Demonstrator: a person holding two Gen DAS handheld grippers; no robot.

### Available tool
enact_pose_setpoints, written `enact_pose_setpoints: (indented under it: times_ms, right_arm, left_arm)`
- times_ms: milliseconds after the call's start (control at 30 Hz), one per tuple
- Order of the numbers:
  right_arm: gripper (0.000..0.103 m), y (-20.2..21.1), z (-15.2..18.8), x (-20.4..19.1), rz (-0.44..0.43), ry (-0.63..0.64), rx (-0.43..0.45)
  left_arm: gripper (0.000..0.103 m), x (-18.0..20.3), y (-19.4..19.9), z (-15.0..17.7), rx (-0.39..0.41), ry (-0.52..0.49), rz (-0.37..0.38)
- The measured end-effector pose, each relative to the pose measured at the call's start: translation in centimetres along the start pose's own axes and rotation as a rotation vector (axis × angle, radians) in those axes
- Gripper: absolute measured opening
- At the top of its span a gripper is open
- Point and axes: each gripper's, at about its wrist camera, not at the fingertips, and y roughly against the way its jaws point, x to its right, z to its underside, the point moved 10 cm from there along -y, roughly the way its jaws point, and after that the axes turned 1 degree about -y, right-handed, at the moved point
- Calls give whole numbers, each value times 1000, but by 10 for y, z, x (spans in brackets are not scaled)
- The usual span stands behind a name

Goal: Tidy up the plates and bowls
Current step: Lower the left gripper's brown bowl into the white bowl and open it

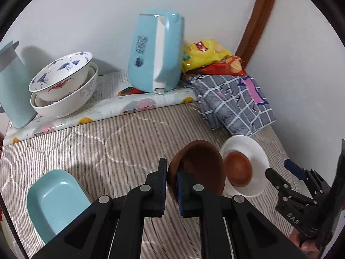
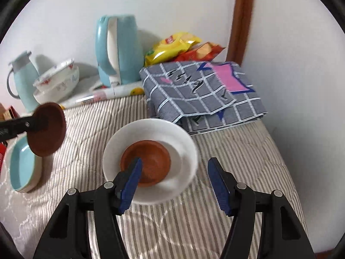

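Observation:
My left gripper (image 1: 172, 168) is shut on the rim of a dark brown bowl (image 1: 200, 168) and holds it tilted above the striped bed; it also shows in the right wrist view (image 2: 46, 129). A white bowl (image 2: 183, 142) sits on the bed with a smaller brown bowl (image 2: 151, 159) inside it; both show in the left wrist view, the white bowl (image 1: 256, 151) and the small brown bowl (image 1: 238, 169). My right gripper (image 2: 174, 168) is open and empty just above and in front of the white bowl. A light blue rectangular dish (image 1: 54, 200) lies at the left. Two patterned bowls (image 1: 60, 79) stand stacked at the back left.
A light blue kettle (image 1: 155, 51) and a light blue jug (image 2: 23, 79) stand on a rolled patterned mat (image 1: 103, 112) by the wall. A folded checked cloth (image 2: 200, 90) and snack bags (image 2: 176, 47) lie at the back right. A wall closes the right side.

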Motion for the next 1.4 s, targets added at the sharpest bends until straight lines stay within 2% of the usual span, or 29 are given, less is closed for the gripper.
enact_pose_setpoints:
  times_ms: [300, 500, 900, 1400]
  right_arm:
    - [63, 35, 12, 40, -10, -80, 37]
    - [63, 48, 20, 61, -11, -121, 61]
    - [64, 45, 43, 80, -11, -147, 33]
    - [64, 42, 62, 91, -14, -197, 16]
  left_arm:
    - [9, 38, -7, 10, -24, -2, 38]
    - [9, 60, -17, 14, -41, -24, 32]
    - [9, 83, -49, 17, -86, -6, 60]
    - [9, 102, -84, 17, -119, -47, 40]
